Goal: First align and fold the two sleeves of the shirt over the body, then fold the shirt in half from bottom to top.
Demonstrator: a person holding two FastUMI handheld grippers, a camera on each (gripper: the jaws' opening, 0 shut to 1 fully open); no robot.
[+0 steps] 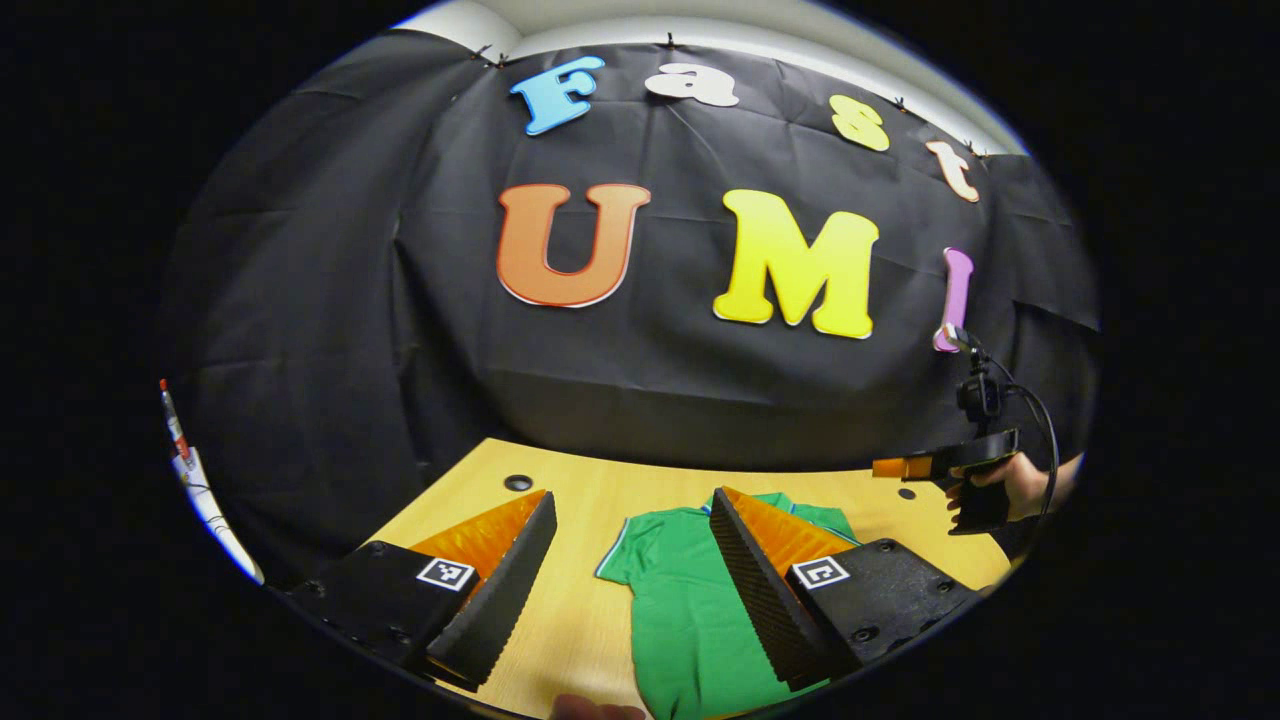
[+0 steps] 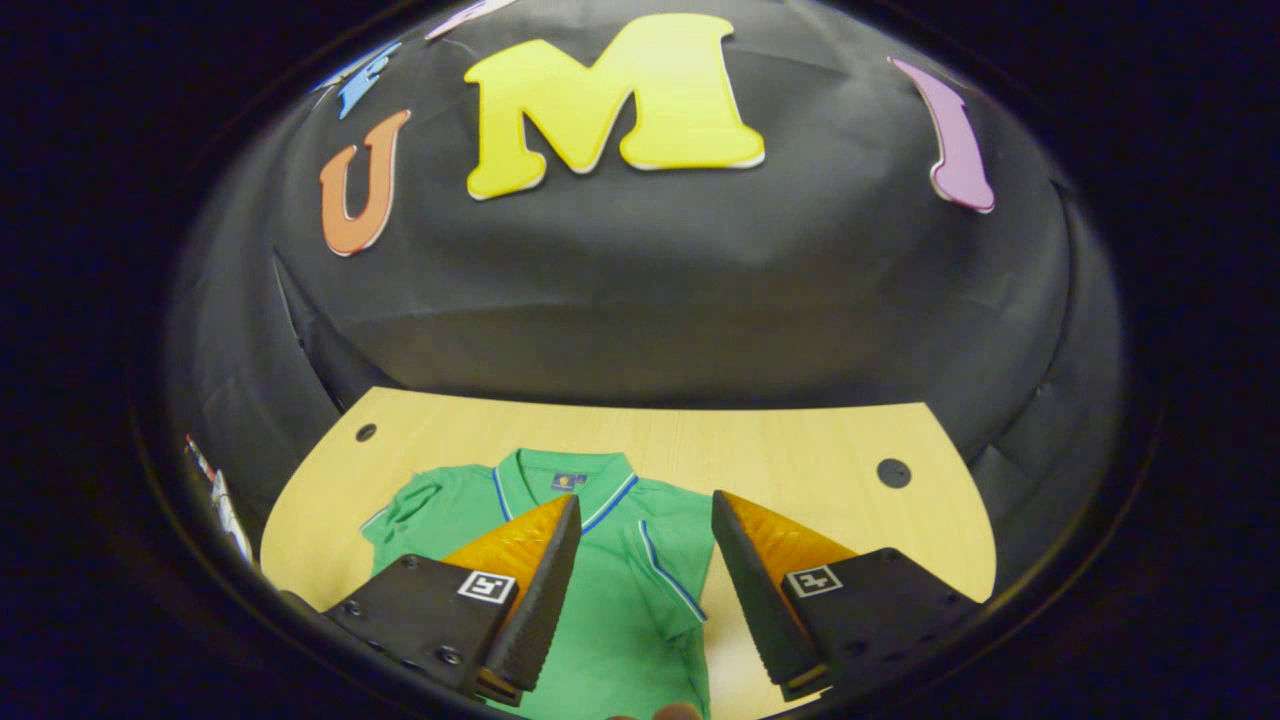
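Left gripper view: your left claw [image 1: 632, 545] hangs above the surface [image 1: 590, 500] with its jaws spread wide and nothing between them.
Shirt: the green shirt [image 1: 690, 610] lies flat on the pale wood, its near sleeve just past your inner finger and the body running under that finger's edge.
Far side of the shirt: your right claw [image 1: 885, 467] shows beyond the shirt, held in a hand [image 1: 1015, 485] with a cable looping off it; from here you cannot tell how its jaws stand.
Right gripper view: your right claw [image 2: 645, 545] is wide open too, gripping nothing, poised over the shirt [image 2: 600, 610].
Collar: the collar [image 2: 565, 485] with its blue trim points toward the black cloth wall [image 2: 640, 300].
Sleeves: one sleeve [image 2: 410, 510] lies bunched beside the collar, the other [image 2: 675, 570] is folded inward over the body.
Surface holes: two round holes [image 2: 893, 473] sit near the far corners.
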